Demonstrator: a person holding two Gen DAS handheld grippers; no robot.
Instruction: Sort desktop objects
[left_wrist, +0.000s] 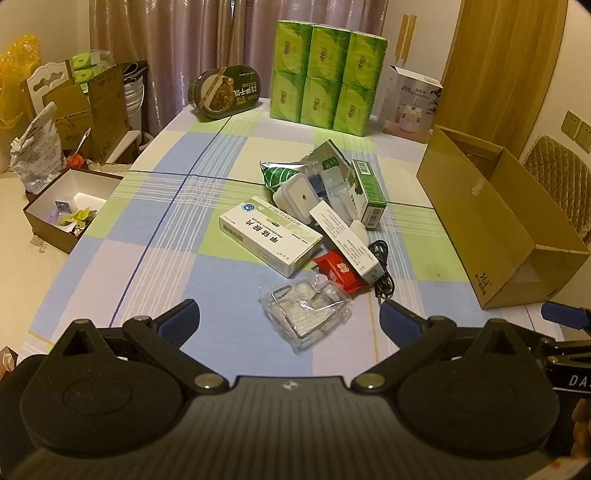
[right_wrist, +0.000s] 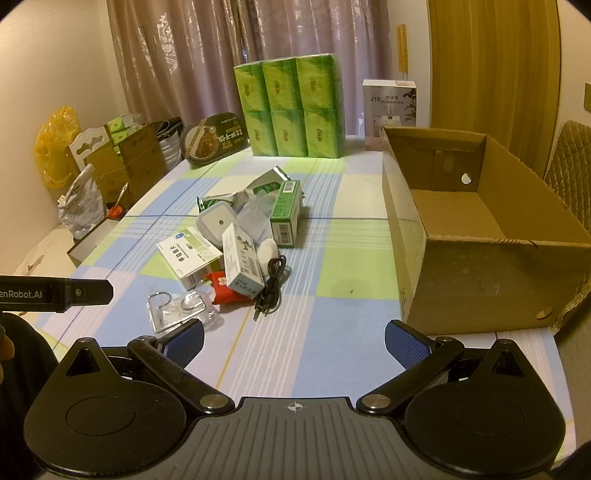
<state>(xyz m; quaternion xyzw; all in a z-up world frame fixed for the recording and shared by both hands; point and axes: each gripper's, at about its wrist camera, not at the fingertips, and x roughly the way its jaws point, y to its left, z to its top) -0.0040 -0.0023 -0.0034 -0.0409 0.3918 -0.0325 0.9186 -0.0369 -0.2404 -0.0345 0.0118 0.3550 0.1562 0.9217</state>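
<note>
A: Far left, the left hand-held gripper (left_wrist: 290, 319) hovers over the desk (left_wrist: 155, 258), fingers spread wide, nothing between them. Just ahead lies a clear plastic packet (left_wrist: 306, 314).

B: Behind it, the white medicine box (left_wrist: 269, 240) lies flat, touching a red sachet (left_wrist: 340, 269) and a black cable (left_wrist: 382, 266).

A: Moving right, a green carton (right_wrist: 284, 212) rests at the heap's far side.

B: The right hand-held gripper (right_wrist: 293, 339) is also splayed wide and empty, above bare cloth.

A: Far right, the open cardboard box (right_wrist: 480, 254) sits well apart from the heap.
</note>
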